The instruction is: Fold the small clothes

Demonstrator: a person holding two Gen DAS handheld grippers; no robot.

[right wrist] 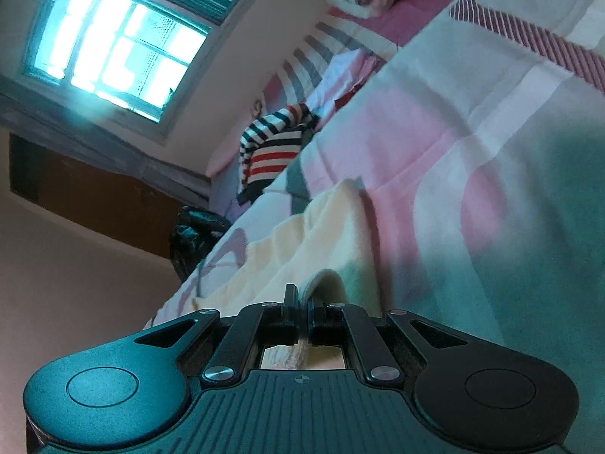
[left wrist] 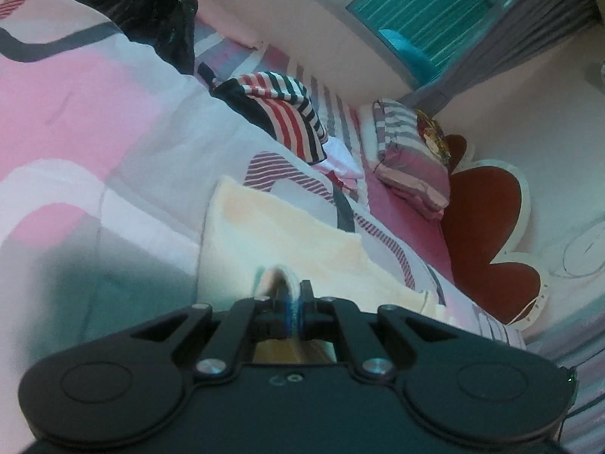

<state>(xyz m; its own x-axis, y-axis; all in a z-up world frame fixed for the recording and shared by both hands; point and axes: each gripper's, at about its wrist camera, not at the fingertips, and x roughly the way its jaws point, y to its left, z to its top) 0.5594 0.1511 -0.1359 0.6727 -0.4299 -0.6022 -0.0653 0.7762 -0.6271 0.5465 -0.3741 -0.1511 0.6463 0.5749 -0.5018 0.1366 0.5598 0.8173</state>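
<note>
A pale yellow cloth (left wrist: 287, 234) lies spread on the pink and white bed cover (left wrist: 94, 121). My left gripper (left wrist: 293, 295) is shut on the near edge of the cloth, a fold of it pinched between the fingers. In the right wrist view the same yellow cloth (right wrist: 314, 234) lies on the bed cover (right wrist: 472, 143), and my right gripper (right wrist: 304, 299) is shut on another part of its near edge. A striped red, white and dark garment (left wrist: 280, 113) lies farther back on the bed; it also shows in the right wrist view (right wrist: 272, 147).
A black plastic bag (left wrist: 159, 19) sits at the far side of the bed, also seen in the right wrist view (right wrist: 196, 234). A striped pillow (left wrist: 408, 155) and a red headboard (left wrist: 487, 234) are at the right. A window (right wrist: 113, 45) is behind the bed.
</note>
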